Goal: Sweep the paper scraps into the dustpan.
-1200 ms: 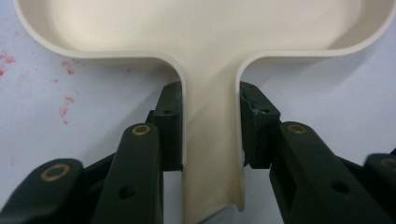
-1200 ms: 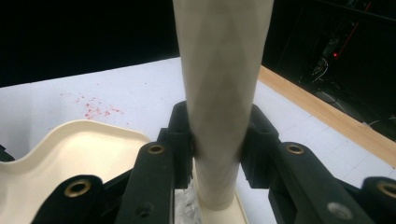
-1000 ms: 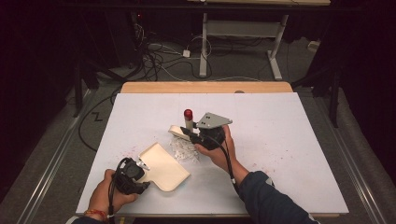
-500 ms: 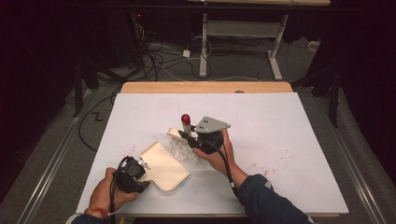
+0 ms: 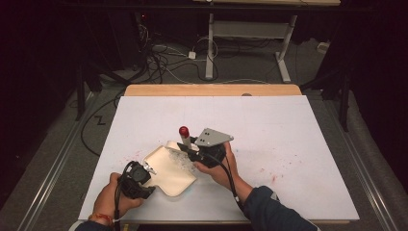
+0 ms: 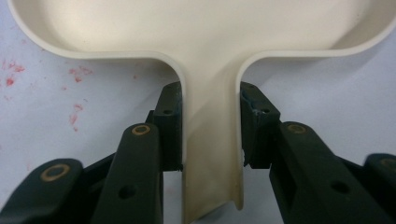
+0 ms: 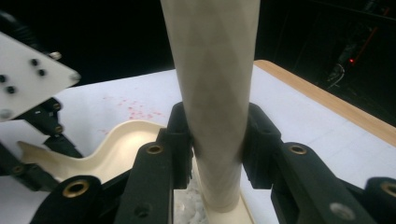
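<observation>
Cream plastic, smooth and glossy — the dustpan (image 5: pixel 169 167) lies flat on the white table (image 5: pixel 288 125), near its front edge. Its shallow tray has a raised rim and rounded corners, narrowing to a channel-shaped handle. The left gripper (image 6: pixel 211 135) pinches that handle from both sides, jaws pressed against its walls. In the high view the left gripper (image 5: pixel 137 177) sits at the dustpan's near-left corner, held by the person's left hand (image 5: pixel 113 199). At the dustpan's far edge the right gripper (image 7: pixel 215 140) is clamped on a pale cylindrical brush handle (image 7: pixel 215 84) — upright, its red cap (image 5: pixel 184 130) on top. Its lower end meets whitish bristles at the dustpan's rim. Red specks (image 6: pixel 77 93) dot the table beside the dustpan.
</observation>
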A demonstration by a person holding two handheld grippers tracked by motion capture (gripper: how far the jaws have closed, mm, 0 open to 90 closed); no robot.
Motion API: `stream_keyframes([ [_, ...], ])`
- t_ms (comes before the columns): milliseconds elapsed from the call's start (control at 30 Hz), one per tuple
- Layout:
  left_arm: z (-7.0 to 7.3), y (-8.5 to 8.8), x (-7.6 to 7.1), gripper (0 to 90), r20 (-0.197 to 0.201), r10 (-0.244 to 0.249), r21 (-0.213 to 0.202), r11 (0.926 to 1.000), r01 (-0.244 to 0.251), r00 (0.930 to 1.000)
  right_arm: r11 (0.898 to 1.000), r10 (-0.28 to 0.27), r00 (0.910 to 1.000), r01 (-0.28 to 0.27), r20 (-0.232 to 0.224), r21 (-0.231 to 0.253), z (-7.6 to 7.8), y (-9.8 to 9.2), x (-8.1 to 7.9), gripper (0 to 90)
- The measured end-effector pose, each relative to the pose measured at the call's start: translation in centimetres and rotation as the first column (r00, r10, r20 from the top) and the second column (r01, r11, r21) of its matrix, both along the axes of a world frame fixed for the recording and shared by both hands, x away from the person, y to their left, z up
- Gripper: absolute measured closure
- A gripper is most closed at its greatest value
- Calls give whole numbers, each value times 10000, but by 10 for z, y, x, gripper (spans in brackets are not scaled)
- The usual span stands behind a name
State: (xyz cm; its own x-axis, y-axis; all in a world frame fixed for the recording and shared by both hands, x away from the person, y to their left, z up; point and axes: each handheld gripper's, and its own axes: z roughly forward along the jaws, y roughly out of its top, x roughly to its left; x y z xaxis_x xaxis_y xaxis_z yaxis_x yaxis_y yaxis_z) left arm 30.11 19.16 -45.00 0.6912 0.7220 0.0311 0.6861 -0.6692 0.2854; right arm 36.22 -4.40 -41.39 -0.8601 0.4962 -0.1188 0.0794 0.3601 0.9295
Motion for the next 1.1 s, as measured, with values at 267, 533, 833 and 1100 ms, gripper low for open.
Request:
stream_keyframes([
  [267,0,-1,1,633,-5,8,-9,10000,-8,10000,9974,715,9974,-715,34,21,2,14,-18,697],
  [533,-1,-1,0,633,27,2,-73,10000,-2,10000,9942,1050,9943,-1054,184,227,12,19,-21,713],
  [833,-2,-1,0,633,40,27,-141,9999,-27,10000,9920,411,9986,-447,326,1179,41,-8,-6,713],
  [1100,-2,0,0,633,72,31,-192,9998,-30,10000,9937,177,9998,-189,125,1101,52,-48,-12,712],
])
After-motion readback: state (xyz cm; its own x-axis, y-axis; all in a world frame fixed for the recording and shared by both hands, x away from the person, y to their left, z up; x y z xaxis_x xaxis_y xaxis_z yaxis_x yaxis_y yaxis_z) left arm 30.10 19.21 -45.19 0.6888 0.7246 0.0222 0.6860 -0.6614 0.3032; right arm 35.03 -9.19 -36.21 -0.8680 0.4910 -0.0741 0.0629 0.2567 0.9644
